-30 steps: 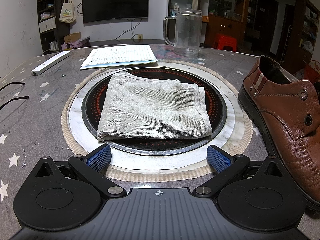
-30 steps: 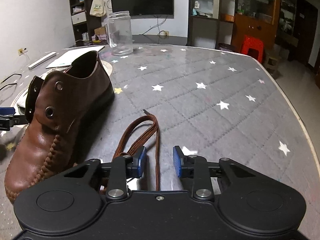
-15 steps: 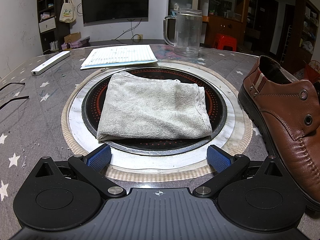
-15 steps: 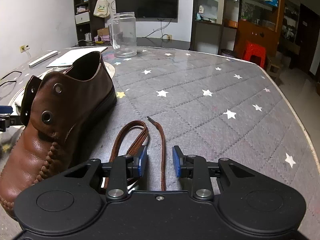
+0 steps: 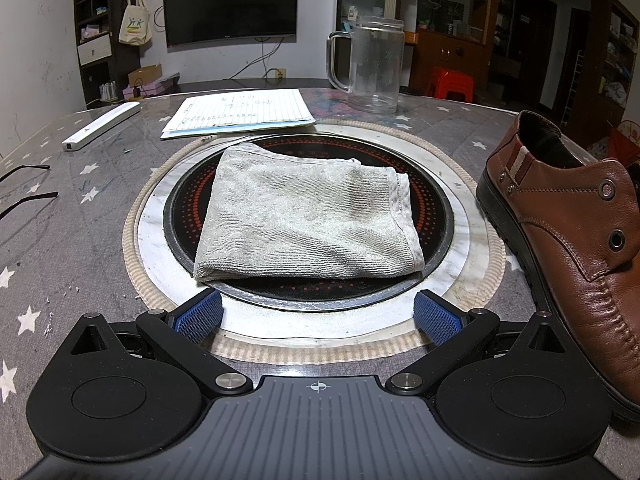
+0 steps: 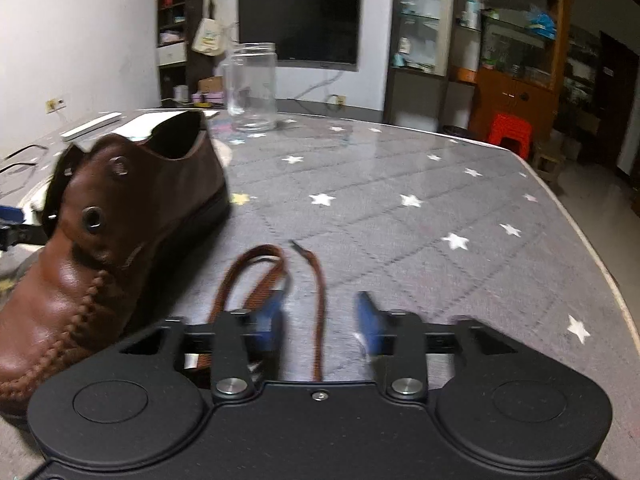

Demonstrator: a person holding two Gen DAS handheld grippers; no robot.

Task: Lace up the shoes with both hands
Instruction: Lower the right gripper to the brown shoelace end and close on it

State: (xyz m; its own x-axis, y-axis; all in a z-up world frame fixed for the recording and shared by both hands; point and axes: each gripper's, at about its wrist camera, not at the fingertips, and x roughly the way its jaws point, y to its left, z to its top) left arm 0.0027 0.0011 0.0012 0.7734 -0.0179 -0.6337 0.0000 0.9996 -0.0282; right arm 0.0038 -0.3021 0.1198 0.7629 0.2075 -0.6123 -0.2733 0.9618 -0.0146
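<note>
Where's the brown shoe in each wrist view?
Left wrist: brown shoe at the right edge, heel toward the far side.
Right wrist: brown shoe at the left, toe nearest the camera.
Shared landmark: glass mug, far end of the table.

A dark curved television [image 5: 230,2] is hanging on a white wall [image 5: 36,52] at 12 o'clock, cables trailing beneath it. At 11 o'clock, a tote bag [image 5: 135,26] is dangling from tall dark shelving [image 5: 94,32]. Glass-fronted wooden cabinets [image 6: 516,60] are lining the room at 2 o'clock, with a red plastic stool [image 6: 510,132] standing before them on a pale floor [image 6: 588,188]. Dim indoor light is glinting off the star-patterned grey table [image 6: 400,216].
</note>
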